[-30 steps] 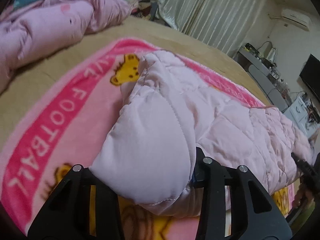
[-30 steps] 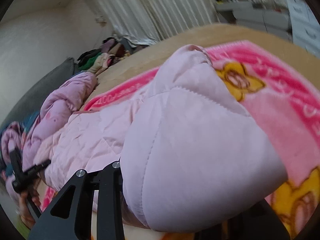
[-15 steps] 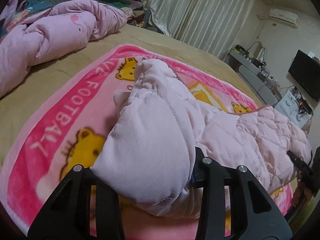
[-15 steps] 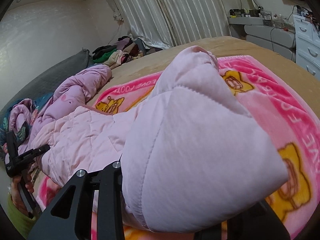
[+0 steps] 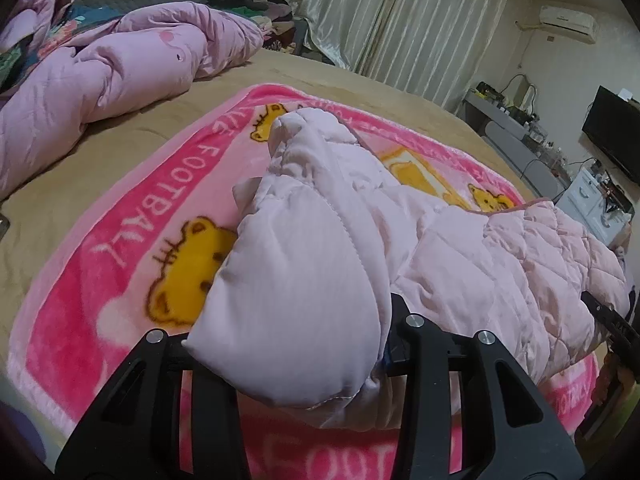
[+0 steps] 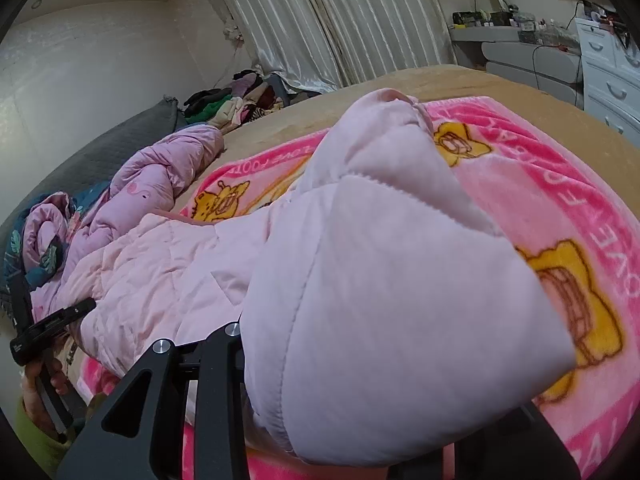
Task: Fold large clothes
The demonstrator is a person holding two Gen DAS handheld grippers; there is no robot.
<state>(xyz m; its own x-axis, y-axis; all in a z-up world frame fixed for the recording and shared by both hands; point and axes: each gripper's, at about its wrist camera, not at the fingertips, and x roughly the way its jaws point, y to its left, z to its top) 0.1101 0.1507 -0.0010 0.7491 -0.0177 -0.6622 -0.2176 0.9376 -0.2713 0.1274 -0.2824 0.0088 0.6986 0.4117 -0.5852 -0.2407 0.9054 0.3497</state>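
Note:
A pale pink quilted jacket (image 5: 460, 248) lies across a pink blanket with yellow bears (image 5: 120, 240) on the bed. My left gripper (image 5: 296, 360) is shut on a puffy sleeve end (image 5: 304, 288) that bulges up over its fingers. In the right wrist view the jacket (image 6: 180, 264) stretches off to the left, and my right gripper (image 6: 372, 380) is shut on the other sleeve end (image 6: 400, 304), which hides its right finger. Each view catches the other gripper at the frame's edge: the right one (image 5: 608, 316), and the left one (image 6: 44, 328) in a hand.
A crumpled pink duvet (image 5: 100, 64) lies at the far left on the tan bedsheet (image 5: 360, 92). A pile of clothes (image 6: 232, 104) sits by the curtains (image 6: 340, 20). A desk, white drawers (image 6: 612, 72) and a TV (image 5: 612, 136) stand beyond the bed's right side.
Both grippers have drawn back together with the sleeve ends, dragging the jacket toward the blanket's near edge. More of the blanket and its bears shows beyond the jacket. Both grips are unchanged.

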